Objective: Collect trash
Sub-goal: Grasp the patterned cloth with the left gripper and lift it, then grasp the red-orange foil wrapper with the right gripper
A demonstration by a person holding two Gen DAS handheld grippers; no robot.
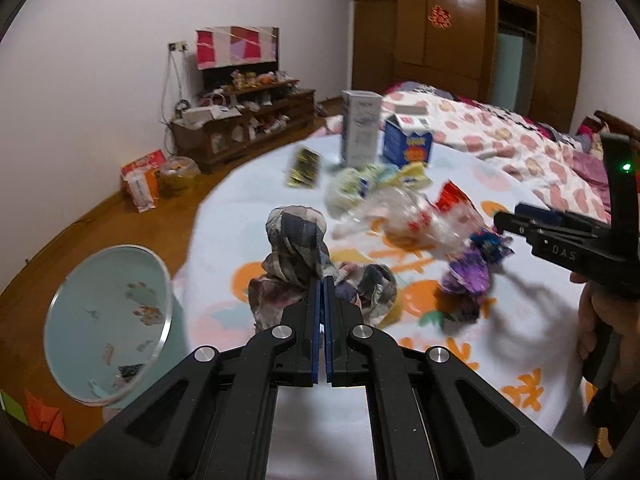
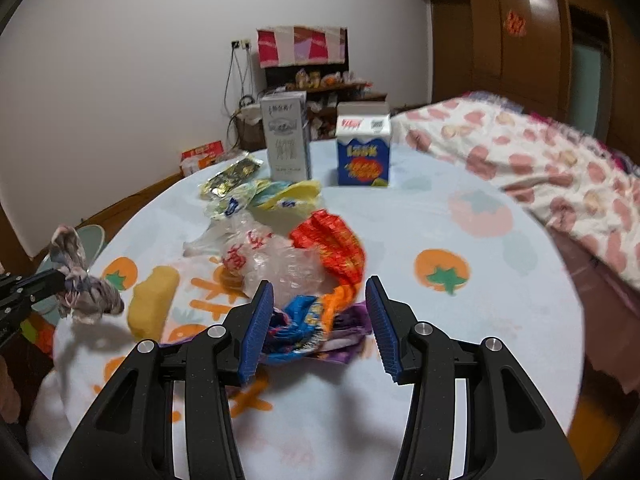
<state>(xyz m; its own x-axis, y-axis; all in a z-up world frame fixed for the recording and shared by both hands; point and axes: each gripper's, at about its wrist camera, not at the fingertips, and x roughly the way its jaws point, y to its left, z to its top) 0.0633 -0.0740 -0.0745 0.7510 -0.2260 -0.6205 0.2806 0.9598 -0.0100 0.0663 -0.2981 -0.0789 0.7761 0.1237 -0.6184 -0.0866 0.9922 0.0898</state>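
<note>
Far to my left, a pale blue wastebasket [image 1: 108, 320] stands on the wooden floor beside the desk [image 2: 460, 320], which is covered with a light cloth printed with orange fruit. My left gripper [image 1: 323, 280] has its fingers [image 1: 316, 320] pressed together on a crumpled grey and pink wad of paper [image 1: 296, 256], which I hold lifted above the desk edge; in the right wrist view the wad hangs clear of the cloth. Just right of it a yellow lump [image 2: 154, 300] lies on the desk. Farther right is the pile of trash: a clear plastic bag with red print [image 2: 260, 260], a red-orange wrapper [image 2: 332, 244], and pale yellow packets [image 2: 280, 196] behind them, with a gold and black sachet [image 2: 232, 176] at the back left. My right gripper [image 2: 320, 316] has its fingers [image 2: 380, 328] spread wide on either side of a blue and purple crumpled wrapper [image 2: 304, 332], which lies on the cloth between them; I cannot tell whether they touch it. At the back stand a grey carton [image 2: 286, 136] and a blue and white carton [image 2: 363, 144], slightly apart. To the right is a bed [image 2: 540, 168] with a spotted quilt.
</note>
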